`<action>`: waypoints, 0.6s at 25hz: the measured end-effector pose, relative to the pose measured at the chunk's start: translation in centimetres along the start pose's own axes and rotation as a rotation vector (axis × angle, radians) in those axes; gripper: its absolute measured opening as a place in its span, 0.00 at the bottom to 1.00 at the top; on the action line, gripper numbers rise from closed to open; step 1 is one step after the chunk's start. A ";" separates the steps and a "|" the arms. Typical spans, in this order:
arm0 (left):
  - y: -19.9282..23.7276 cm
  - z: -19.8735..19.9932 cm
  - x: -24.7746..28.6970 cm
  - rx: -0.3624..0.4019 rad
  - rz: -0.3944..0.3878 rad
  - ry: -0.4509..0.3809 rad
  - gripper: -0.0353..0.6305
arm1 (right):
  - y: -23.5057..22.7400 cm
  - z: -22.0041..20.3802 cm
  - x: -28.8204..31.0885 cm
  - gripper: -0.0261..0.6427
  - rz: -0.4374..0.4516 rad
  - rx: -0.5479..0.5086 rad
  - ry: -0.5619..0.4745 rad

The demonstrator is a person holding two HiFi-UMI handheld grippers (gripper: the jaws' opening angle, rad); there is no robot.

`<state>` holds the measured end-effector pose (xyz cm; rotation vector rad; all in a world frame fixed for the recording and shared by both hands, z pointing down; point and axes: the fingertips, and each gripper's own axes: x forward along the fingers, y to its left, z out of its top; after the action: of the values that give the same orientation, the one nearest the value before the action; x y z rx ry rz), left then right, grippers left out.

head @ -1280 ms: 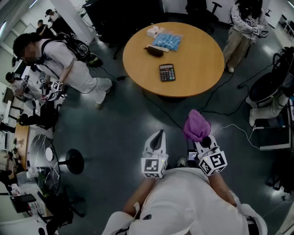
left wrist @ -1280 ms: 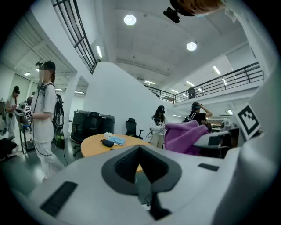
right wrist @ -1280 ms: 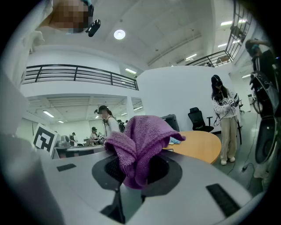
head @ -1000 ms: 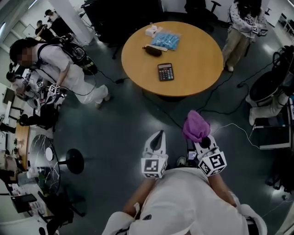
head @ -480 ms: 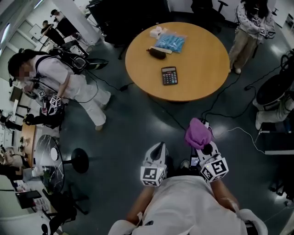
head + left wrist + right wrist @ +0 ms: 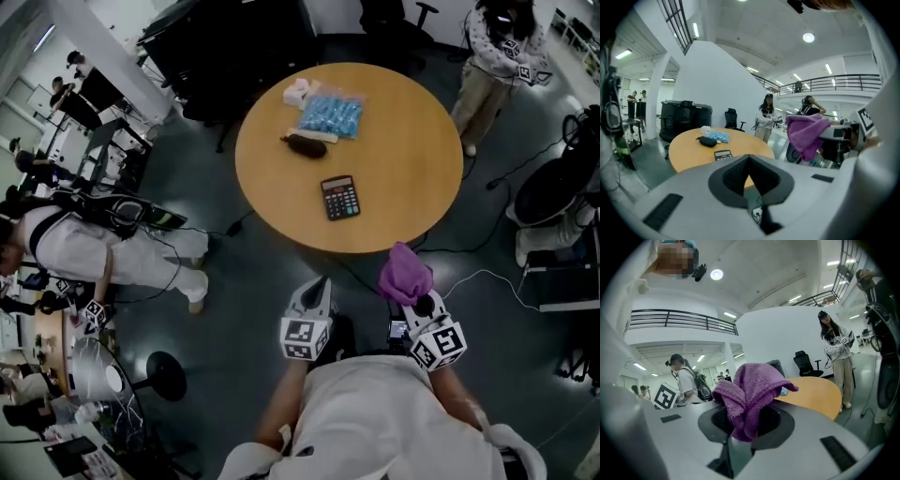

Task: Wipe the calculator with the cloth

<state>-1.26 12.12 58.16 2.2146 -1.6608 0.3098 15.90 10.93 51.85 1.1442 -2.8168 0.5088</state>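
A black calculator (image 6: 340, 198) lies on the round wooden table (image 6: 412, 131), near its front edge; the left gripper view shows the calculator (image 6: 723, 155) ahead too. My left gripper (image 6: 319, 284) is shut and empty, short of the table's edge. My right gripper (image 6: 411, 286) is shut on a bunched purple cloth (image 6: 404, 272), just off the table's near rim. In the right gripper view the purple cloth (image 6: 749, 397) bulges out of the jaws and hides their tips. The cloth (image 6: 806, 133) also shows at the right of the left gripper view.
A black pouch (image 6: 305, 144), a blue packet (image 6: 330, 114) and a white wad (image 6: 298, 92) lie at the table's far side. People stand at the far right (image 6: 487, 66) and at the left (image 6: 84, 253). Cables (image 6: 469, 277) trail over the dark floor.
The table and calculator have come closer in the head view. Both grippers have moved forward toward the table's edge. The person at the left has shifted further left and down in the view.
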 end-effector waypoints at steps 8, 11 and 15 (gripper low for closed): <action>8.7 4.4 11.2 0.156 -0.197 0.151 0.06 | -1.8 5.1 7.9 0.16 -0.108 0.010 -0.020; 11.4 4.4 16.5 0.195 -0.267 0.232 0.07 | -2.8 5.7 9.8 0.16 -0.112 0.008 -0.013; 13.8 3.6 24.3 0.295 -0.394 0.402 0.07 | -4.9 5.2 12.2 0.16 -0.098 0.039 0.015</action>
<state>-7.61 -14.09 66.14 2.4174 -0.9971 0.8692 10.84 -2.19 50.47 1.2724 -2.7327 0.5639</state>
